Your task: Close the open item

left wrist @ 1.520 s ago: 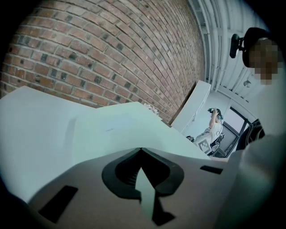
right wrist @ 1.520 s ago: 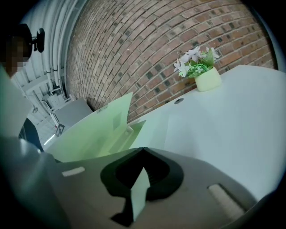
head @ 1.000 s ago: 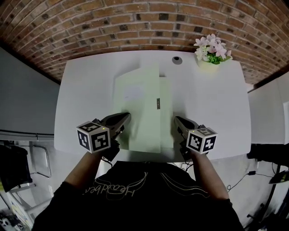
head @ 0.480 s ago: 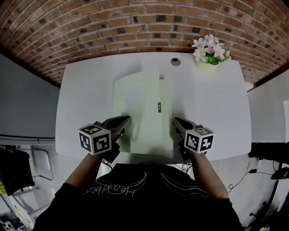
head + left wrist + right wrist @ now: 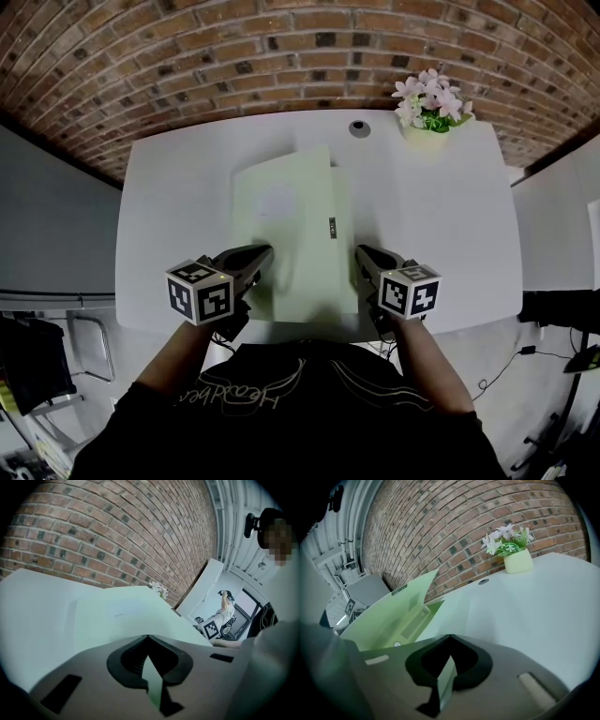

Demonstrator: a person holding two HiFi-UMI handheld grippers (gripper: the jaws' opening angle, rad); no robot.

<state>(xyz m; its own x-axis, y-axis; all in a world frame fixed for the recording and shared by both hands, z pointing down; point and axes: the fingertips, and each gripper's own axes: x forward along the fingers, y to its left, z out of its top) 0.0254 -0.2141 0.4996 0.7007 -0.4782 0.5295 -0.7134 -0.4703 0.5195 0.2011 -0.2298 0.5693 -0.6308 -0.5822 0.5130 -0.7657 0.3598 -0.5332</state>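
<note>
Thing to close: a pale green paper folder (image 5: 295, 225), lying in the middle of the white counter (image 5: 441, 225), its near edge towards me.
How it lies: the left cover is lifted and leans over the right one; an inner pocket (image 5: 410, 616) shows in the gap between them.
My left tool (image 5: 255, 258): pressed together on the near edge of the lifted cover; a thin green sheet runs between its jaws.
My right tool (image 5: 367, 258): pinching the near edge of the lower cover, which lies flat on the counter.
Handling, as I judge it: very light, thin and bendy, so it will likely sag or crease if swung fast; smooth card may slip from a weak pinch.
Where to hold: the near edges, as now; the right side pins it down while the left lowers its cover.
Writing: a pale patch (image 5: 278, 199) on the cover and a small dark strip (image 5: 331, 225) near the spine, both too small to read. No brand is visible.
Nearby: a pot of pink flowers (image 5: 429, 108) at the far right corner, well apart from the folder.
</note>
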